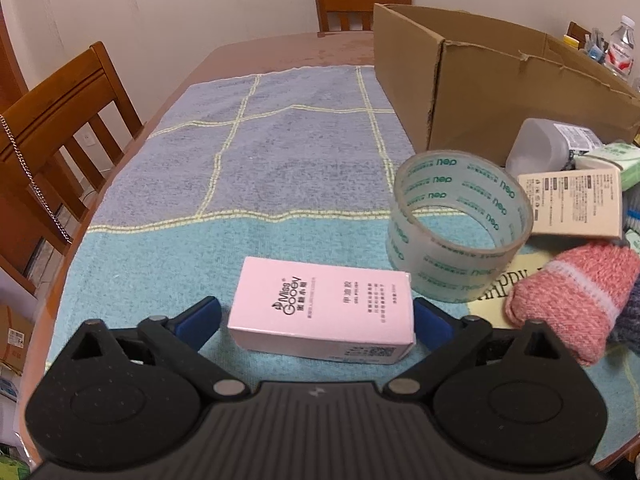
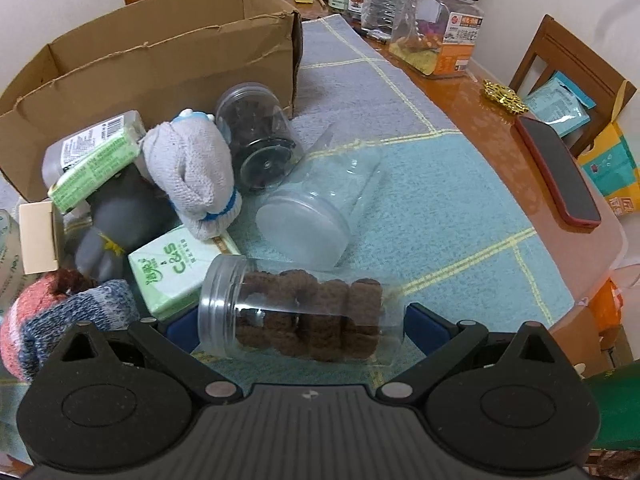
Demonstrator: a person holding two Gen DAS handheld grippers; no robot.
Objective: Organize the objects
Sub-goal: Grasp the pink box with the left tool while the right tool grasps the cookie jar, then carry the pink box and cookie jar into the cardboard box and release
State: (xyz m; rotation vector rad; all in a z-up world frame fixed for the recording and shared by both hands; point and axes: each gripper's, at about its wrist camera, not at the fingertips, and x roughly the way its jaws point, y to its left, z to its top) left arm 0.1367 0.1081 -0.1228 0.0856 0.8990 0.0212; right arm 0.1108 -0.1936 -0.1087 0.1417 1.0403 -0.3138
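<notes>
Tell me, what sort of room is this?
Probably a home dining room: a brown wooden dining table covered by a blue checked towel, brown slatted wooden chairs around it, and household clutter beside an open cardboard box.

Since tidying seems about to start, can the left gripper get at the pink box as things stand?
Probably yes: the pink box lies between the open left gripper fingers, with the tape roll clear behind it.

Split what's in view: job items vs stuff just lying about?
Job items:
- pink box, between the open left gripper fingers
- jar of brown rolls, between the open right gripper fingers
- tape roll
- pink sock
- cardboard box, likely the destination

Lying about:
- phone
- gold ornament
- chair
</notes>
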